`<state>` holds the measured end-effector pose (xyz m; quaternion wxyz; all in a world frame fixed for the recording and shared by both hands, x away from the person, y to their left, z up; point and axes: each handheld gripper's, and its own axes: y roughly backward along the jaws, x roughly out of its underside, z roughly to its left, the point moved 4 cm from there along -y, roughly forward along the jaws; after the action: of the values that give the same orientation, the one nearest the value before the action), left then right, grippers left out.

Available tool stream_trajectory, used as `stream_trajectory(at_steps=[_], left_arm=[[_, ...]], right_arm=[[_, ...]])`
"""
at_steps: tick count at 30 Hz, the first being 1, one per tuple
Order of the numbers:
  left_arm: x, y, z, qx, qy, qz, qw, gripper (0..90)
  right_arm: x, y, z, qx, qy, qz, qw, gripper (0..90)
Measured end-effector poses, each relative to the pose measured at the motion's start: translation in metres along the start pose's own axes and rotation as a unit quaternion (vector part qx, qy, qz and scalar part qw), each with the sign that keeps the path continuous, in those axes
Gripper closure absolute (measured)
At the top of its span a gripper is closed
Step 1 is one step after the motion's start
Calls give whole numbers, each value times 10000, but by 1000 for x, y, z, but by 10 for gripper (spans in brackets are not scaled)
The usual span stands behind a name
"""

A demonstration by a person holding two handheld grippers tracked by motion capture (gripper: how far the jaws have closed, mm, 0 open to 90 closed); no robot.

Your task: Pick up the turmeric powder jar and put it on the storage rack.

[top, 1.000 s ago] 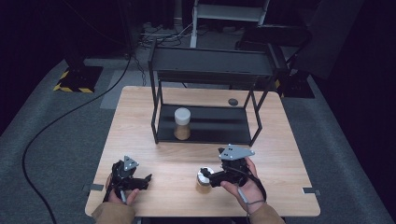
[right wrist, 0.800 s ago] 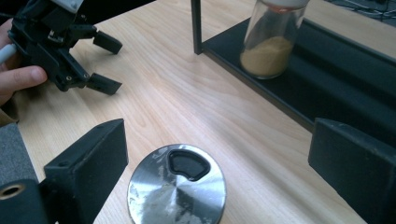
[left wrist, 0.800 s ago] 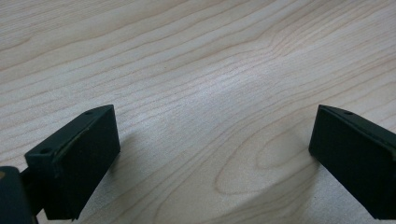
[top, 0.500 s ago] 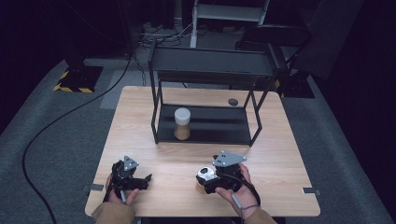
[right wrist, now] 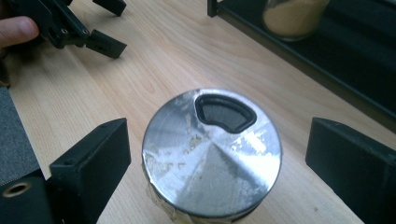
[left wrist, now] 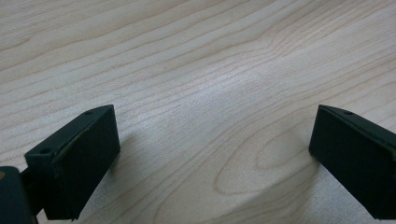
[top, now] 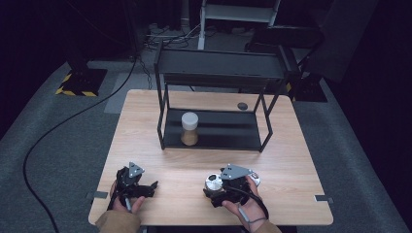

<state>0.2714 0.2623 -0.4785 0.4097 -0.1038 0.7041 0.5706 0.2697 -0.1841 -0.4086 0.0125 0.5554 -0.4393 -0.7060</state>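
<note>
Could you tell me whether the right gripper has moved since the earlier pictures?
Yes. In the high view the right gripper has shifted toward the table's near edge, away from the black rack, its jaws just closing slightly around, not yet gripping, the metal-lidded shaker.

The tabletop (top: 301,160) is pale wood with plain grain lines and a smooth, faintly sheened finish. At 5 o'clock on it, the shaker jar (right wrist: 212,154) has a brushed metal lid, glossy but smeared with pale residue, with a black plastic-looking mesh vent toward 12 o'clock. The right tongs (right wrist: 219,163) have matt black pads, as do the left tongs (left wrist: 212,158). The rack (top: 214,77) looks like matt black metal. The floor (top: 58,145) is rough grey carpet.
</note>
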Motion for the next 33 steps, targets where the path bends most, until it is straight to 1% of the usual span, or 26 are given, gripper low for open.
stream_trajectory(at_steps=[13, 20, 24, 26, 29, 33], left_arm=[[0, 0, 0, 0, 4, -5, 10000, 16], [0, 0, 0, 0, -2, 1, 10000, 16], [0, 0, 0, 0, 9, -7, 10000, 16], [0, 0, 0, 0, 6, -6, 10000, 16], [0, 0, 0, 1, 6, -6, 10000, 16], [0, 0, 0, 0, 6, -6, 10000, 16]], right_arm=[[8, -13, 1, -46, -11, 197, 9998, 114], [10, -19, 2, -63, 58, 300, 9995, 190], [9, -20, 2, -76, 129, 334, 9993, 269], [8, -20, 3, -36, 188, 351, 9992, 303], [8, -20, 3, -36, 163, 333, 9993, 310], [7, -20, 3, -42, 206, 360, 9991, 312]])
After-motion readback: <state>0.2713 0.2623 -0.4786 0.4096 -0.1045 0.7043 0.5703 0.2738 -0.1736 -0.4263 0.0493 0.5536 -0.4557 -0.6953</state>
